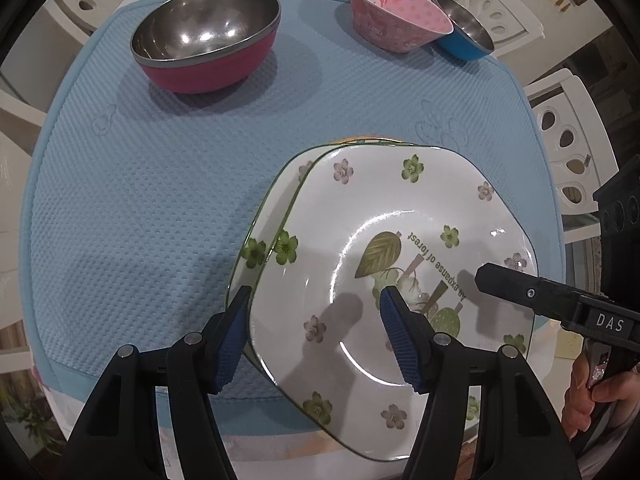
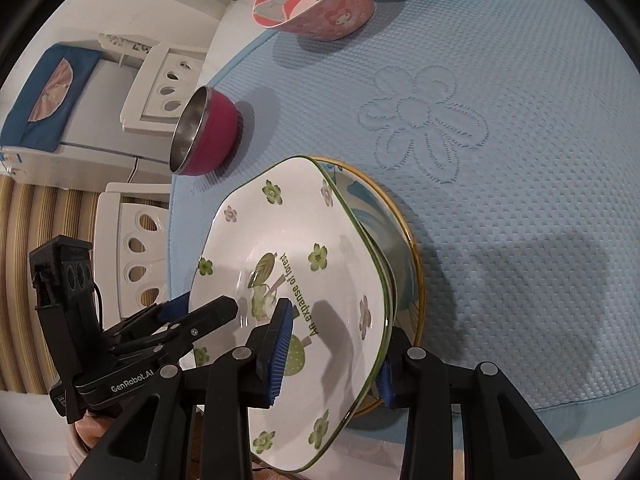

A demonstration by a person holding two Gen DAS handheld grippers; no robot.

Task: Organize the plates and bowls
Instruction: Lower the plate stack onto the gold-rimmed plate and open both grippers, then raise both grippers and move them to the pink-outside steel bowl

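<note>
A white plate with green flowers is tipped up off a stack on the blue mat. Under it lie a matching floral plate and a yellow-rimmed plate. My right gripper is shut on the top plate's near rim, one pad inside and one beneath; its finger shows in the left wrist view. My left gripper stands open astride the plate's opposite rim, its inner pad hovering above the plate. A magenta steel bowl, a pink cartoon bowl and a blue steel bowl stand farther back.
The mat covers a round white table; the plate stack sits at its near edge. White chairs ring the table. A white appliance with a blue cover stands beyond. A hand holds the right gripper.
</note>
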